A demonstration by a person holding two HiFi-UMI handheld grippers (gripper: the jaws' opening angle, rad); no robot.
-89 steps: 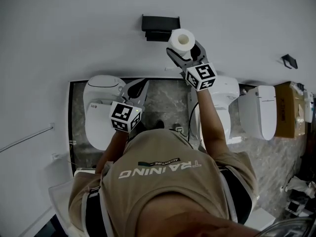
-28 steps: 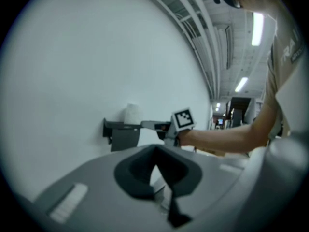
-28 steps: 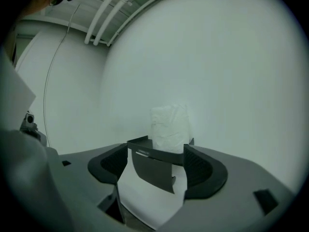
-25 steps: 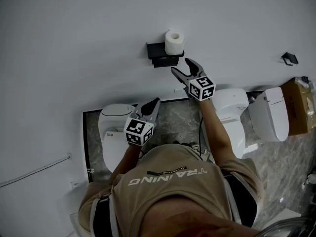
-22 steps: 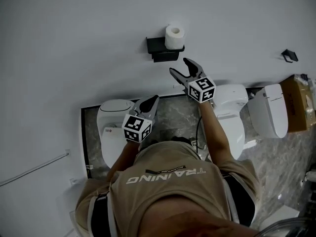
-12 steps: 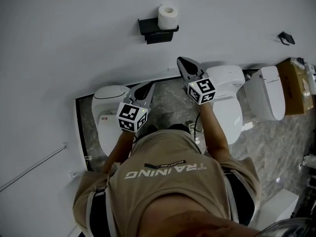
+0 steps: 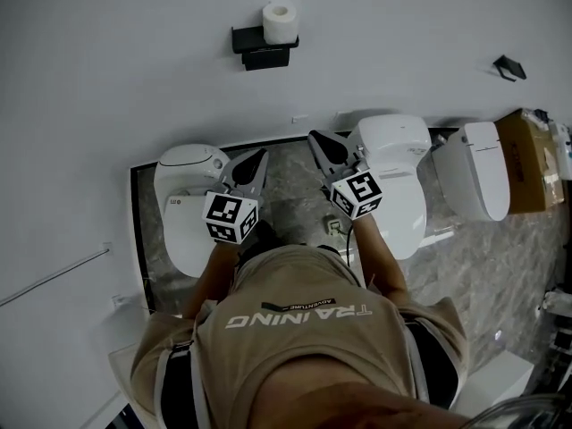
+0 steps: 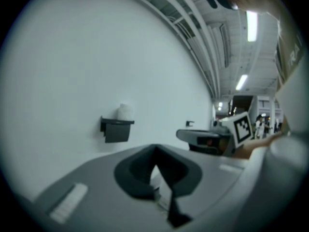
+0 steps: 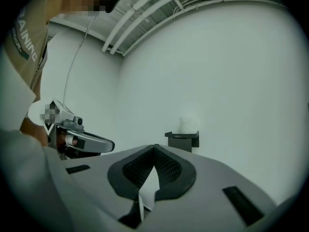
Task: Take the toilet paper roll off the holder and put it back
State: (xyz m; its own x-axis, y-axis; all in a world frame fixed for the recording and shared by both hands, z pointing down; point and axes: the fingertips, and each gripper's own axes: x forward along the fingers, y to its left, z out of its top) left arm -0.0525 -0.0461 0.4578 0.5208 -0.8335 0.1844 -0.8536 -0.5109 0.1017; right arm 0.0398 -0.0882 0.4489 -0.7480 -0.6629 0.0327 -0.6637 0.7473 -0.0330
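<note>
Near the middle of the head view, just left of centre, the left gripper [image 7: 257,156] is hovering over the dark marbled floor. A white toilet [image 7: 183,199] is sitting at its nine o'clock. Its tongs are pressing tip to tip with nothing between them.

At about twelve o'clock from that gripper, well apart from it, the toilet paper roll [image 7: 280,23] is standing on end on top of the black wall holder [image 7: 255,52], toward the holder's right end. The roll's long axis is running upright along the white wall, and its hollow core is opening upward toward the head camera. Both gripper views are showing it only as a blurred white upright shape on the holder.

Further right, the right gripper [image 7: 315,138] is pointing toward the wall, with the roll at its eleven o'clock and a second toilet [image 7: 393,177] just beside it at three o'clock. Its tongs are also closing fully on themselves, empty.

In the oldest frame this right gripper is clamping the roll in front of the holder. A second ago its tongs are spreading wide just below the roll, which is already on the holder. Now they are meeting, and both grippers are lying farther from the holder than they were then. The left tongs are staying together throughout.
</note>
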